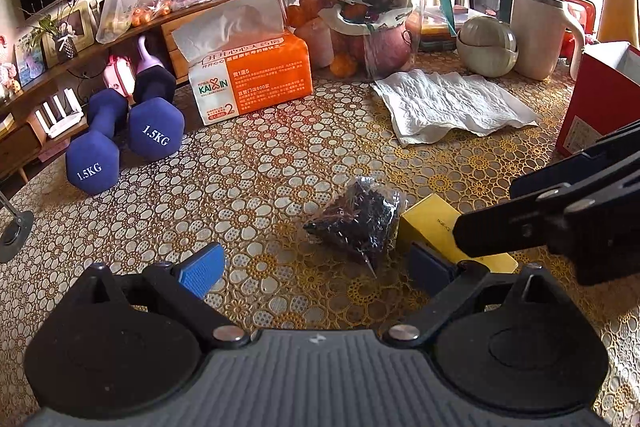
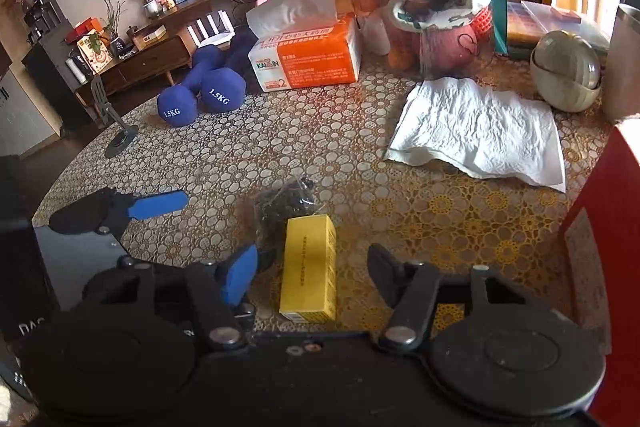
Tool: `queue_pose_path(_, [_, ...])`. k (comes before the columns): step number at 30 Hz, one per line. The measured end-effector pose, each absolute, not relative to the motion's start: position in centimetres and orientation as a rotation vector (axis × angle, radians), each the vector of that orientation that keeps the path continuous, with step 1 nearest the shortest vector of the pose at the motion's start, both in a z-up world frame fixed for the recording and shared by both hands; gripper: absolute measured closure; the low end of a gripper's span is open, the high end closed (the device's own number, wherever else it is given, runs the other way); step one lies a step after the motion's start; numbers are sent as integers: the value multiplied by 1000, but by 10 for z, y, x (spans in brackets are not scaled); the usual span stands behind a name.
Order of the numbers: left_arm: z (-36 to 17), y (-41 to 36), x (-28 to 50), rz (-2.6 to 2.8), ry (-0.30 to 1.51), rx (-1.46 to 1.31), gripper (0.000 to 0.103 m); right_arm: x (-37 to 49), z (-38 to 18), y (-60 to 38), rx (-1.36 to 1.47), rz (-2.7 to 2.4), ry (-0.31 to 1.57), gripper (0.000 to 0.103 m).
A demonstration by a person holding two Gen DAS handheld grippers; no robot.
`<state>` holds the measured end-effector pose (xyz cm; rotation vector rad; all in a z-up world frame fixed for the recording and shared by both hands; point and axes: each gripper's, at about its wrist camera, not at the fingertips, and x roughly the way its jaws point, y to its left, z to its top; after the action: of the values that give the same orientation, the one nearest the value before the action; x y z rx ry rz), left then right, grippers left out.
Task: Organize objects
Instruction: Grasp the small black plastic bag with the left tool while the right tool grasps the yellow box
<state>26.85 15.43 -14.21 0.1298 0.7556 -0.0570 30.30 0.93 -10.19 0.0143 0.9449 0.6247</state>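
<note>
Nothing sorted yet, I judge: my right gripper (image 2: pixel 312 277) straddles the yellow box (image 2: pixel 308 267), half-open, pads clear; left gripper (image 1: pixel 316 267) gapes empty near it.

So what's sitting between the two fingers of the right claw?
A small yellow box lies lengthwise between the right claw's fingers, with gaps on both sides; a clear bag of dark bits rests just beyond it. The right wrist view shows this.

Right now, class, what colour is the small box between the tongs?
Yellow box; right wrist view shows it best.
</note>
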Motion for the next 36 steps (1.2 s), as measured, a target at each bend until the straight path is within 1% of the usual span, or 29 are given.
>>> queue_pose_path(2, [-144, 153, 272, -59, 755, 117, 6, 309, -107, 16, 9, 600, 968, 51])
queue_pose_path(8, [-152, 149, 282, -77, 762, 111, 20, 327, -118, 25, 42, 554, 1028, 61])
queue_pose_path(9, [-153, 149, 283, -76, 760, 108, 24, 330, -119, 25, 50, 547, 1039, 61])
queue_pose_path(11, [-154, 148, 285, -80, 760, 103, 28, 332, -121, 22, 72, 547, 1045, 61])
queue_pose_path(13, [-156, 148, 287, -91, 763, 100, 38, 336, -124, 21, 95, 551, 1059, 61])
queue_pose_path(15, [-157, 147, 288, -97, 760, 94, 44, 339, -126, 20, 119, 548, 1076, 61])
queue_pose_path(18, [-157, 146, 289, -99, 754, 91, 47, 342, -127, 21, 139, 534, 1085, 61])
queue_pose_path(21, [-157, 145, 288, -105, 749, 92, 54, 347, -129, 21, 169, 523, 1111, 62])
queue_pose_path(23, [-156, 145, 288, -112, 746, 84, 63, 349, -129, 21, 186, 521, 1119, 62])
queue_pose_path(24, [-155, 146, 288, -119, 754, 73, 74, 350, -129, 20, 193, 520, 1120, 62])
queue_pose_path(25, [-155, 146, 288, -118, 754, 66, 76, 350, -130, 21, 194, 519, 1124, 62])
queue_pose_path(27, [-155, 145, 288, -127, 752, 64, 80, 350, -133, 21, 200, 517, 1138, 62])
queue_pose_path(31, [-155, 146, 288, -121, 750, 59, 83, 350, -136, 21, 214, 514, 1141, 62])
queue_pose_path(36, [-153, 155, 285, -89, 761, 11, 84, 352, -138, 22, 234, 494, 1149, 65])
